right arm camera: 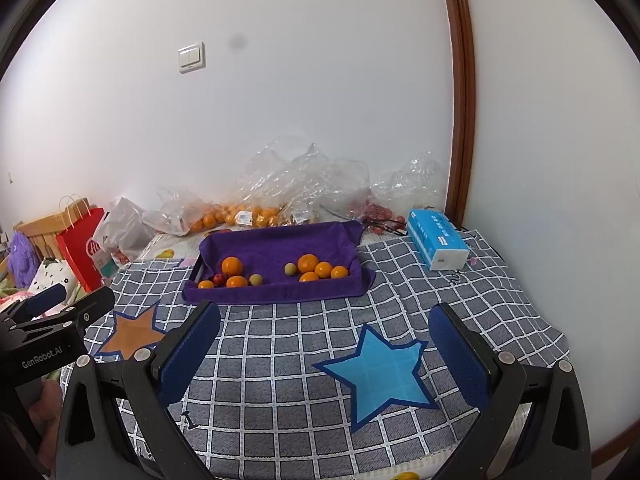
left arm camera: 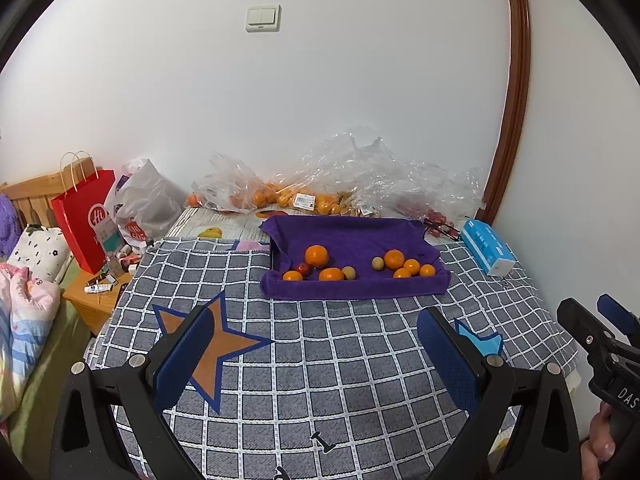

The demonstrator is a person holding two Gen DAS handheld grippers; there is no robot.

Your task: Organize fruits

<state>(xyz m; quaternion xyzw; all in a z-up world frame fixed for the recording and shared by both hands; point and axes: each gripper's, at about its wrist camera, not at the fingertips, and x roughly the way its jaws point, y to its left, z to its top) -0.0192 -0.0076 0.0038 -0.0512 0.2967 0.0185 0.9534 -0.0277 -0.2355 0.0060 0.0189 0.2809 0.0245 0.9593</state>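
Observation:
A tray lined with a purple towel [left arm camera: 344, 236] [right arm camera: 280, 248] sits at the far middle of the checked tablecloth. It holds two clusters of fruit: a left group with a large orange [left arm camera: 316, 255] [right arm camera: 232, 265], a small red fruit [left arm camera: 303, 268] and a green-yellow fruit [left arm camera: 349, 272]; a right group of oranges [left arm camera: 394, 259] [right arm camera: 308, 263] and a green-yellow fruit [left arm camera: 377, 263] [right arm camera: 290, 269]. My left gripper [left arm camera: 316, 328] is open and empty, well short of the tray. My right gripper [right arm camera: 324, 324] is open and empty, also short of the tray.
Clear plastic bags of oranges [left arm camera: 288, 196] [right arm camera: 240, 216] and red fruit lie against the wall behind the tray. A blue tissue pack [left arm camera: 486, 250] [right arm camera: 436, 244] lies right of the tray. A red paper bag [left arm camera: 86, 220] and clutter stand left. Orange [left arm camera: 216, 348] and blue [right arm camera: 380, 372] stars mark the cloth.

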